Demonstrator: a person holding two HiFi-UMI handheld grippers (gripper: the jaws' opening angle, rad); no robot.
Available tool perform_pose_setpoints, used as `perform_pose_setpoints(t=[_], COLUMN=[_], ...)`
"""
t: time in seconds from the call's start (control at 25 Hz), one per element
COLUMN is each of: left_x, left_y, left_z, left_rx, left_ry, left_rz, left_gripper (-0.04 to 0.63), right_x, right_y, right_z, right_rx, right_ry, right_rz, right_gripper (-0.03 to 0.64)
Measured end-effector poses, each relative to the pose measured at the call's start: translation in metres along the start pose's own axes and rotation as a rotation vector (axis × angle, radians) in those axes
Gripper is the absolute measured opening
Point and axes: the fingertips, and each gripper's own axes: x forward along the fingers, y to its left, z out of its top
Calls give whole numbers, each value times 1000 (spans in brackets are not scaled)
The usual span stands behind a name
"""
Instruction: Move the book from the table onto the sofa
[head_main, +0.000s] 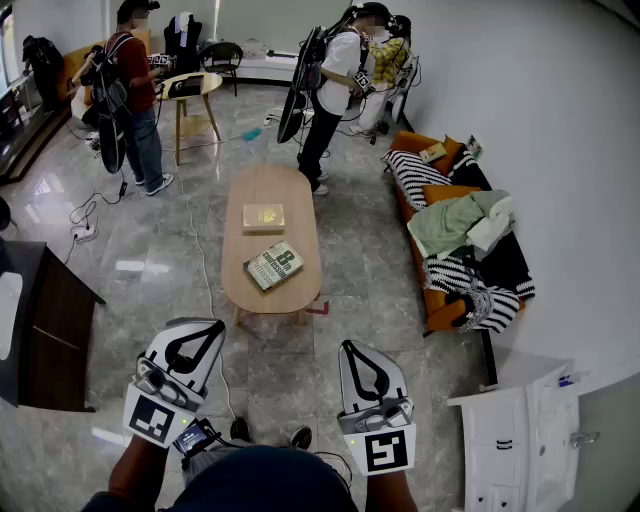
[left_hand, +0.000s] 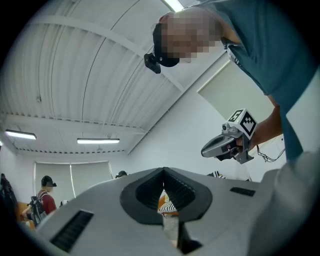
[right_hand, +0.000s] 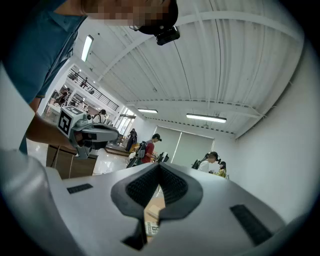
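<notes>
Both left gripper (head_main: 203, 330) and right gripper (head_main: 355, 352) have fingers together; nearer book (head_main: 274, 266) lies on table (head_main: 262, 188).

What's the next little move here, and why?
Probably carry the right gripper forward toward the nearer book: both it and the left gripper are shut, empty and well short of the table, where the book lies flat. The sofa is to the right.

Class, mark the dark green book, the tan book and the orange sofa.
dark green book (head_main: 274, 266): head view, cover centre.
tan book (head_main: 263, 216): head view, cover centre.
orange sofa (head_main: 437, 310): head view, bare near end.
</notes>
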Motion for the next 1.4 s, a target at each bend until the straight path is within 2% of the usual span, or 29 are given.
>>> perform_pose_setpoints(t=[0.6,1.16,1.4], left_x=[29,87,107], left_y=[-19,-72,-84], left_z=[-1,2,-5], left_rx=[-15,-8,-32], left_ry=[31,79,92], left_rz=[-4,61,70], left_gripper=[5,5,5], right_x=[-10,-37,-33], right_y=[-29,-95,-112], right_z=[-13,-40,-51], right_rx=[25,34,53], right_ry=[-10,-41,-53], right_rz=[0,65,80], right_gripper=[14,14,14])
